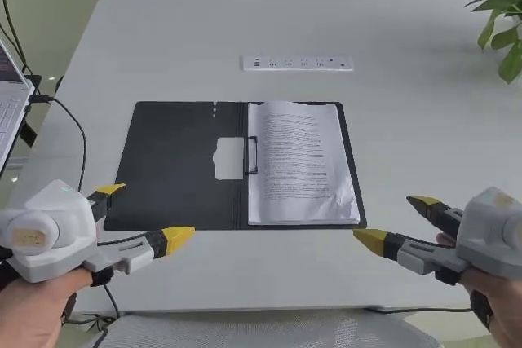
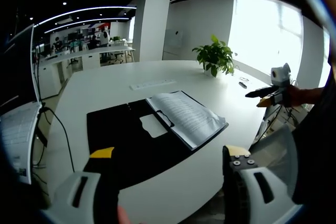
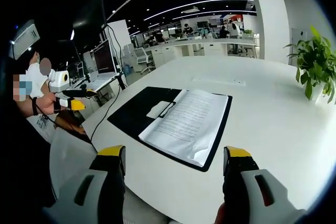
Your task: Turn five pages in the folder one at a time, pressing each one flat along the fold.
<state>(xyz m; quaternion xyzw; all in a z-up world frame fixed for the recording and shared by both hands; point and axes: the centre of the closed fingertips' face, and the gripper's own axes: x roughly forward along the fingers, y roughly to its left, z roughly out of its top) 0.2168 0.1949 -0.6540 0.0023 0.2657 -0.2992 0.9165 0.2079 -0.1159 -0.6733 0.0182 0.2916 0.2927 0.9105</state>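
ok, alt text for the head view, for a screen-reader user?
An open black folder lies on a white table, printed pages stacked on its right half. The left gripper and right gripper, both open, hover at the near edge; a power strip lies beyond.

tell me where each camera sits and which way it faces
Head view: on the headset, looking down at the open folder; left hand-held gripper and right hand-held gripper show below it.
Left gripper view: rides the left one, facing across the folder toward the plant; own jaws at bottom.
Right gripper view: rides the right one, facing across the folder from its right; own jaws at bottom.
All three share the folder.
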